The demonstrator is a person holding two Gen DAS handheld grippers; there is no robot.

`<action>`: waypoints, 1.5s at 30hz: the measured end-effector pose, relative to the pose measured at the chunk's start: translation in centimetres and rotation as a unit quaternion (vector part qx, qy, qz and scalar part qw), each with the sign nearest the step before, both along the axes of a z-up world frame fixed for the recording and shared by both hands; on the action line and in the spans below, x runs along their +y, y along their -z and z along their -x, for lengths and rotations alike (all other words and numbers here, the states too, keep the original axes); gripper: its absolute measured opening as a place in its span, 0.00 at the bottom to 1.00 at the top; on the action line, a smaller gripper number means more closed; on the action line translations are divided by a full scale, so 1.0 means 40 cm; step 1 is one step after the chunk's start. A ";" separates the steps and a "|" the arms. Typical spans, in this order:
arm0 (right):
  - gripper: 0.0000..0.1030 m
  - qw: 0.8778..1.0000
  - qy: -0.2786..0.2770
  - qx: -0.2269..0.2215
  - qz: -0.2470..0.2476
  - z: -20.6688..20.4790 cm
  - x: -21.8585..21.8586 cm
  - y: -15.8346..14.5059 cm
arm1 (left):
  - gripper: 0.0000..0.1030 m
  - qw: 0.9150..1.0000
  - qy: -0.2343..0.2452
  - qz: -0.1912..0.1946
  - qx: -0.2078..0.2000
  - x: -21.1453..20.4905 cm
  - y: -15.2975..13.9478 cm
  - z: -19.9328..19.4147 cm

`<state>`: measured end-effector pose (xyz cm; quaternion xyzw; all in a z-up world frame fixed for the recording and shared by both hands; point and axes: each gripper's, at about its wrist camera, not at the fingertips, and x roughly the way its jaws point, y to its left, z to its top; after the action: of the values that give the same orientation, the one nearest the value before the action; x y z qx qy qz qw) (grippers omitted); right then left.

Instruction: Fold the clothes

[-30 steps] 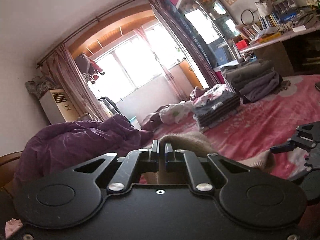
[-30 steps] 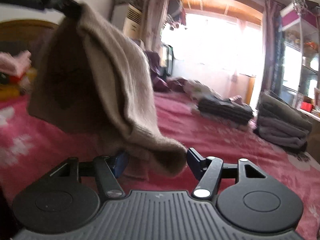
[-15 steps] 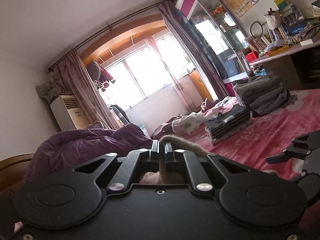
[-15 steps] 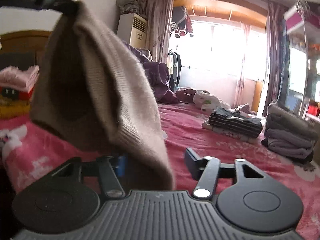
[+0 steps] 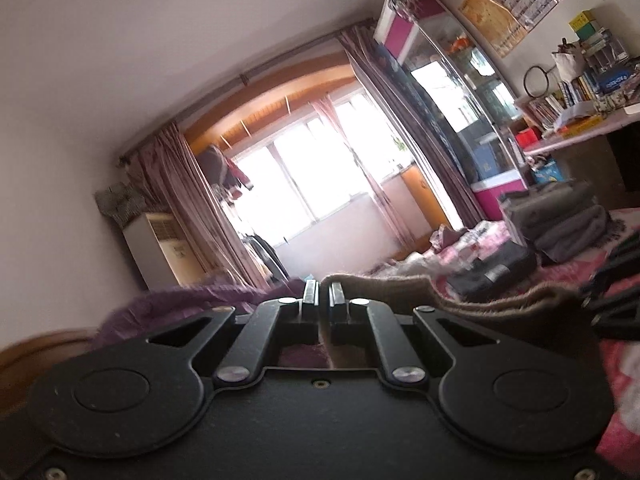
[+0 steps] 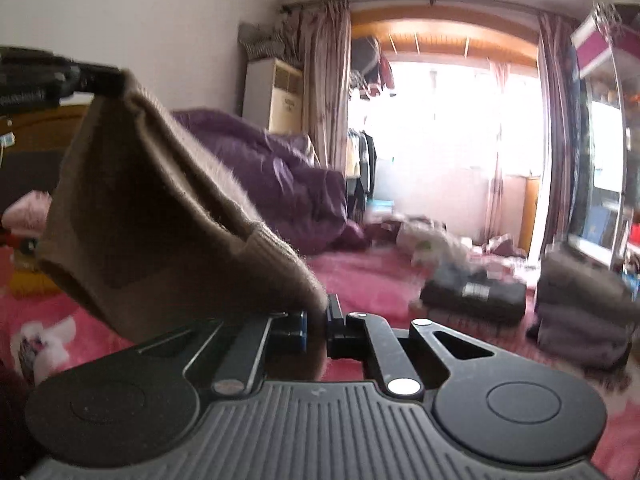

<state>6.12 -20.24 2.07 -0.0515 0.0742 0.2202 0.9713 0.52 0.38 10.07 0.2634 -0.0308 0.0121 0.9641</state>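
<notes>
— Sweater (image 6: 160,216) status?
— Your left gripper (image 5: 323,294) pinches one edge at your ten o'clock; your right gripper (image 6: 316,318) has just been closing and now clamps the ribbed hem. It hangs between them above the pink bedspread (image 6: 360,276).

Each claw is matte black with round hubs, silver screws and linkage arms; the right claw (image 6: 316,322) has blue pads and a ribbed grey housing

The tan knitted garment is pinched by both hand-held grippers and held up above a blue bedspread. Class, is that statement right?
One detail is wrong: the bedspread is pink-red with pale flowers, not blue, as the right wrist view shows. The rest holds: the tan knitted garment is pinched by the left hand-held gripper and the right hand-held gripper, up off the bed.
</notes>
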 end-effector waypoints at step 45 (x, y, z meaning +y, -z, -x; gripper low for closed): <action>0.11 0.985 0.063 0.104 0.126 -0.450 -0.018 -0.005 | 0.70 0.962 0.070 0.170 0.201 0.107 0.144 -0.299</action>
<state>24.14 -20.96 2.27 -0.1450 0.2052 0.1517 0.9560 12.46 4.66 4.31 0.0902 0.1482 -0.1036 0.9794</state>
